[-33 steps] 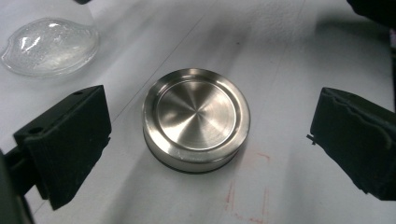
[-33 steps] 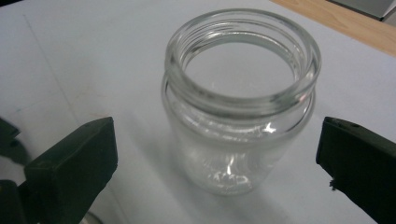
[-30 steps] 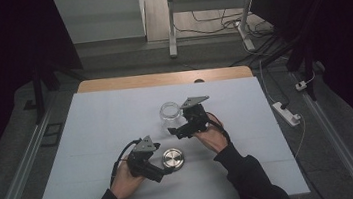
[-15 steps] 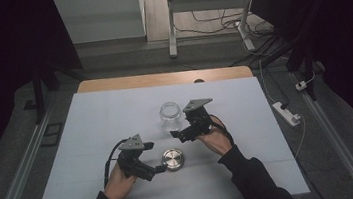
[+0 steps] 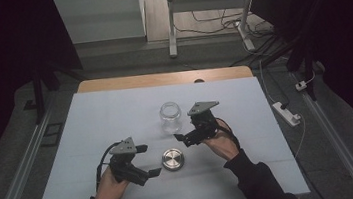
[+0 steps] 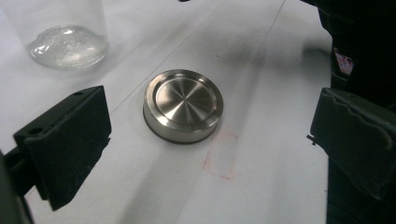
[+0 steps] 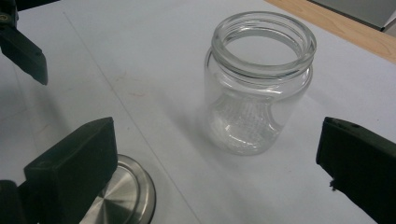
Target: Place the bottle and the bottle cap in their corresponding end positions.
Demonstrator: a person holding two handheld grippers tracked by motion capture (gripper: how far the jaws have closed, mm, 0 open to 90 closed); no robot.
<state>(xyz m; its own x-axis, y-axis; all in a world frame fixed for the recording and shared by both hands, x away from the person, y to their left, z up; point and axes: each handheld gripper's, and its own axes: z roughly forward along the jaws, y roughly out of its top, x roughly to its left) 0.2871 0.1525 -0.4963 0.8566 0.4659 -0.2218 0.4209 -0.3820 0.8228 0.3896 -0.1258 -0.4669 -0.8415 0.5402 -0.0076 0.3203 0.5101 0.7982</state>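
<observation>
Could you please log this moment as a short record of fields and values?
surface: white table
glass jar: upright, open, no lid on
metal lid: flat on the table, nearer the person than the jar
left gripper: open, empty, aimed at the lid
right gripper: open, empty, beside the jar
contact: neither gripper touches anything

Table [image 5: 91, 119]: white top, wooden strip along far edge. On it: glass jar [image 5: 170, 117], open, upright, just left of the right claw [image 5: 185, 139]; steel lid [image 5: 173, 159], flat, between both claws, near the left claw [image 5: 148, 160].
</observation>
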